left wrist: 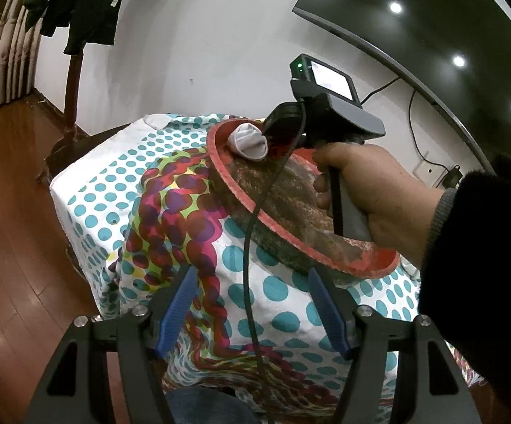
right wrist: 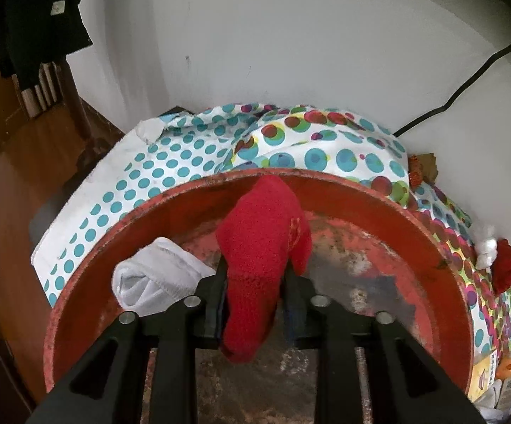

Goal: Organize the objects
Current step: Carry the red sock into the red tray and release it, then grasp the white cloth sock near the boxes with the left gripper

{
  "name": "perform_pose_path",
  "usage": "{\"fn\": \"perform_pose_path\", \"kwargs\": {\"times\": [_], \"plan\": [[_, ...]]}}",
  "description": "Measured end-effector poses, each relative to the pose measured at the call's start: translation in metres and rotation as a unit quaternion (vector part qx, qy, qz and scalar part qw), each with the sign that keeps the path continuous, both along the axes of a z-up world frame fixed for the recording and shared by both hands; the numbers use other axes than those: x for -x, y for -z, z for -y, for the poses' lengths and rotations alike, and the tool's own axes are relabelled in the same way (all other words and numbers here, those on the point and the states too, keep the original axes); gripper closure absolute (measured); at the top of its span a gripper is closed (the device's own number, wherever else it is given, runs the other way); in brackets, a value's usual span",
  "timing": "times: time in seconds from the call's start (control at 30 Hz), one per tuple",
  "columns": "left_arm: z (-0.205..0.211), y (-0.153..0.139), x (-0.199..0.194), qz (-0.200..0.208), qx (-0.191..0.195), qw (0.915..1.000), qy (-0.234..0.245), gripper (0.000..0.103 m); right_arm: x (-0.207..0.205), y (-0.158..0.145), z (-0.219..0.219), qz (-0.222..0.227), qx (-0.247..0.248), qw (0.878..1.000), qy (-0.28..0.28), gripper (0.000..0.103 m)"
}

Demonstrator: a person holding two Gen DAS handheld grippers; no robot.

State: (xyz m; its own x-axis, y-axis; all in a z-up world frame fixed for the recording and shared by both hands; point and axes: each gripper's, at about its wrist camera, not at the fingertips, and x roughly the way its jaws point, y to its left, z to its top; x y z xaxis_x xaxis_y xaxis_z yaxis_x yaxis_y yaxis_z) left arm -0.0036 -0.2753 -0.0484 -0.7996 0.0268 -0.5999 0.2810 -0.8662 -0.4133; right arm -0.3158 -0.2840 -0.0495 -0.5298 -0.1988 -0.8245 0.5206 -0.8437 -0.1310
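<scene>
Right gripper [right wrist: 253, 282], seen from its own wrist camera: the two black fingers flank a red sock [right wrist: 262, 243], which hangs between them over the basin; whether the pads press on the cloth cannot be told. The sock's upper end lies against the far rim of a round red basin [right wrist: 432, 233] with a worn, rust-mottled floor. A rolled white sock [right wrist: 149, 279] rests inside the basin at its left wall. The basin stands on a polka-dot cloth [right wrist: 142, 176] covering the table.

Left gripper [left wrist: 252, 304], from its wrist camera: blue-padded jaws stand apart with nothing between them, above the cloth and near the basin's rim. A hand [left wrist: 368, 183] grips the right tool's handle.
</scene>
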Motion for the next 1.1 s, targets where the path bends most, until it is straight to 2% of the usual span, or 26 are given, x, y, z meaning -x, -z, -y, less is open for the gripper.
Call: {"fn": "perform_pose_path", "kwargs": {"times": [0.03,0.1,0.13,0.2,0.3,0.4,0.47,0.53,0.6,0.73,0.83,0.9,1.1], "plan": [[-0.001,0.000,0.000,0.001,0.003,1.0000,0.001,0.036,0.002,0.003,-0.001,0.013,0.000,1.000,0.003,0.058],[-0.003,-0.001,0.000,0.002,0.010,0.9999,0.002,0.036,0.002,0.000,-0.007,0.014,0.013,1.000,0.000,0.049],[-0.005,-0.002,0.000,0.000,0.013,0.9999,0.002,0.036,-0.003,-0.006,-0.011,-0.001,0.019,1.000,0.000,0.035],[-0.009,-0.006,-0.003,-0.010,0.025,0.9996,0.004,0.036,-0.015,-0.024,-0.026,-0.040,0.038,0.998,0.007,0.025],[-0.022,-0.021,-0.013,-0.053,0.055,0.9970,0.012,0.036,-0.037,-0.050,-0.072,-0.080,0.086,0.993,0.024,0.021],[-0.044,-0.034,-0.021,-0.092,0.100,0.9897,0.045,0.035,-0.064,-0.063,-0.146,-0.129,0.096,0.984,0.074,0.010],[-0.060,-0.035,-0.022,-0.100,0.119,0.9848,0.077,0.035,-0.085,-0.063,-0.214,-0.156,0.105,0.974,0.124,0.008],[-0.075,-0.030,-0.018,-0.091,0.116,0.9820,0.119,0.035,-0.103,-0.059,-0.272,-0.179,0.096,0.965,0.168,0.005],[-0.090,-0.023,-0.012,-0.077,0.105,0.9796,0.153,0.035,-0.123,-0.052,-0.341,-0.201,0.086,0.950,0.225,0.004],[-0.123,-0.010,-0.003,-0.057,0.102,0.9760,0.184,0.035,-0.142,-0.038,-0.458,-0.208,0.103,0.920,0.316,0.003],[-0.158,-0.004,0.008,-0.051,0.125,0.9679,0.212,0.035,-0.142,-0.031,-0.507,-0.208,0.113,0.906,0.350,0.002],[-0.185,-0.004,0.023,-0.044,0.143,0.9601,0.236,0.035,-0.134,-0.023,-0.537,-0.190,0.123,0.902,0.367,0.002],[-0.243,-0.017,0.086,-0.021,0.145,0.9533,0.264,0.035,-0.119,-0.003,-0.579,-0.149,0.170,0.891,0.394,0.002]]}}
